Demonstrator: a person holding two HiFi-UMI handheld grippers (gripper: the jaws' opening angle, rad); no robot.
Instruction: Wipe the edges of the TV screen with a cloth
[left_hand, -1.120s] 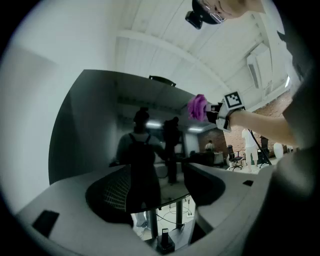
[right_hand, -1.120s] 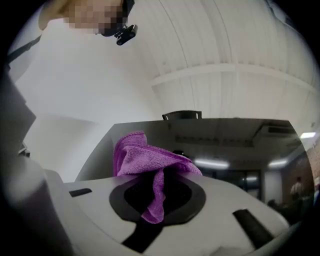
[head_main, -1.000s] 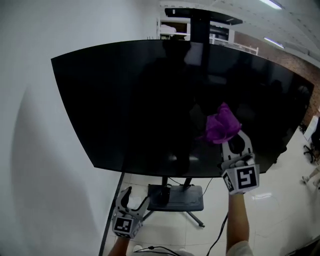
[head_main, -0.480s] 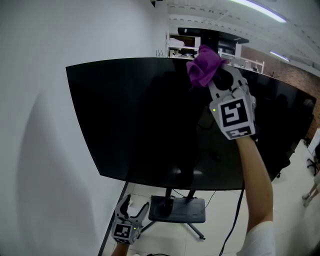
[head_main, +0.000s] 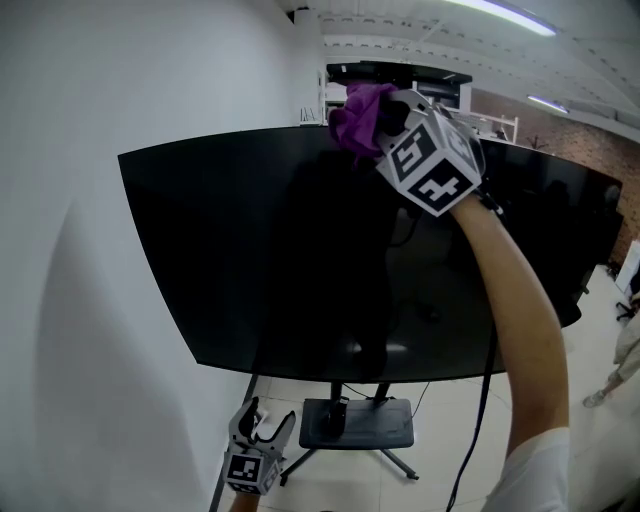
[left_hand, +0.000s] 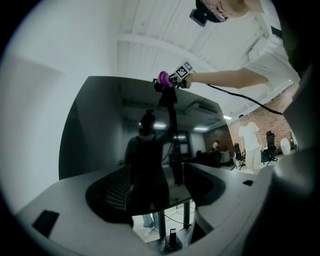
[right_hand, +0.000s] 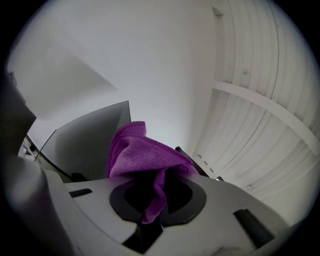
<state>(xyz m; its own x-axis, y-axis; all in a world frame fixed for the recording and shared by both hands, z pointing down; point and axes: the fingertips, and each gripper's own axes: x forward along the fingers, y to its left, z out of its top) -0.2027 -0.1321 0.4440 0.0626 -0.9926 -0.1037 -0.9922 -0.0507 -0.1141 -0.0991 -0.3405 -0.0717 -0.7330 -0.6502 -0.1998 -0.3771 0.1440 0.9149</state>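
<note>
The TV screen (head_main: 290, 260) blocks the way just below the right gripper's (head_main: 385, 110) fingers, and the purple cloth (head_main: 355, 115) fills the gap between them. Above them, over the screen's top edge, the air is open up to a black bar (head_main: 400, 72) behind. The white wall (head_main: 70, 220) closes the left. Ahead of the left gripper's (head_main: 268, 418) spread fingers stands the stand base (head_main: 356, 422), with open floor around it.

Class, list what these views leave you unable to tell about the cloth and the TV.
Head view: whether the purple cloth touches the TV top edge; the right gripper marker cube covers that spot.
Right gripper view: the same contact; the cloth blocks it.
Left gripper view: cloth too small.
Head view: part of the TV's bottom edge, behind the arm.
</note>
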